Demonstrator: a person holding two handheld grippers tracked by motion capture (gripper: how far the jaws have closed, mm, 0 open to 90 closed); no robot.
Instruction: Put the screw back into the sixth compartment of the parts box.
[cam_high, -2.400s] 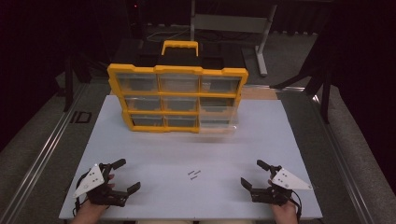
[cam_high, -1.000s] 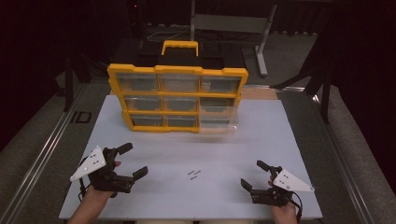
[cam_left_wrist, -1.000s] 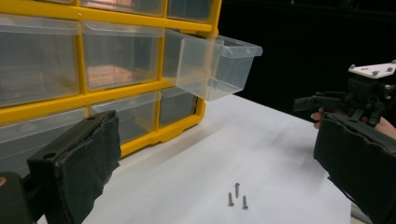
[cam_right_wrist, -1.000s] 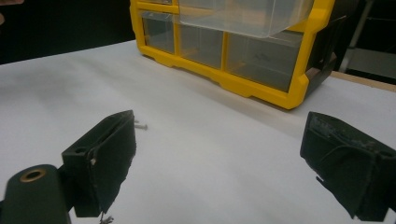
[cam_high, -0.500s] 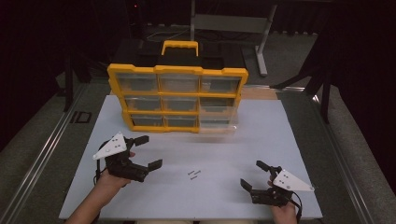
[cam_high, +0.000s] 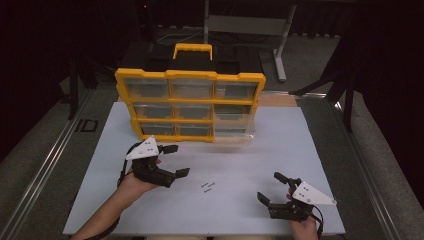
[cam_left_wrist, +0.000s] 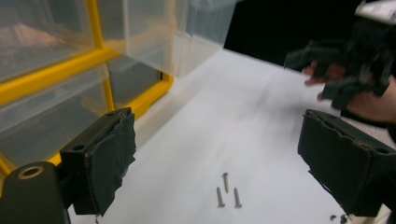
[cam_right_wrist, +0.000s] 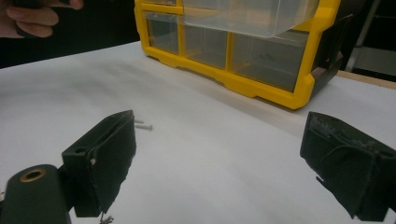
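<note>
Left hand-held gripper (cam_high: 172, 161), jaws wide and empty, hovers just left of the three small screws (cam_high: 207, 187) lying mid-table toward the near edge, the yellow drawer organizer (cam_high: 190, 106) at the far edge, right hand-held gripper (cam_high: 273, 187) open and empty near the near-right corner, so I'd come down square and low over one screw.

Jaws wide apart; 2 screws (cam_right_wrist: 141, 124) lie before yellow organizer (cam_right_wrist: 243, 44).

The far hand (cam_left_wrist: 369, 100) and its claw (cam_left_wrist: 336, 60) are motion-blurred — the drawers' (cam_high: 192, 90) contents are indistinct.
</note>
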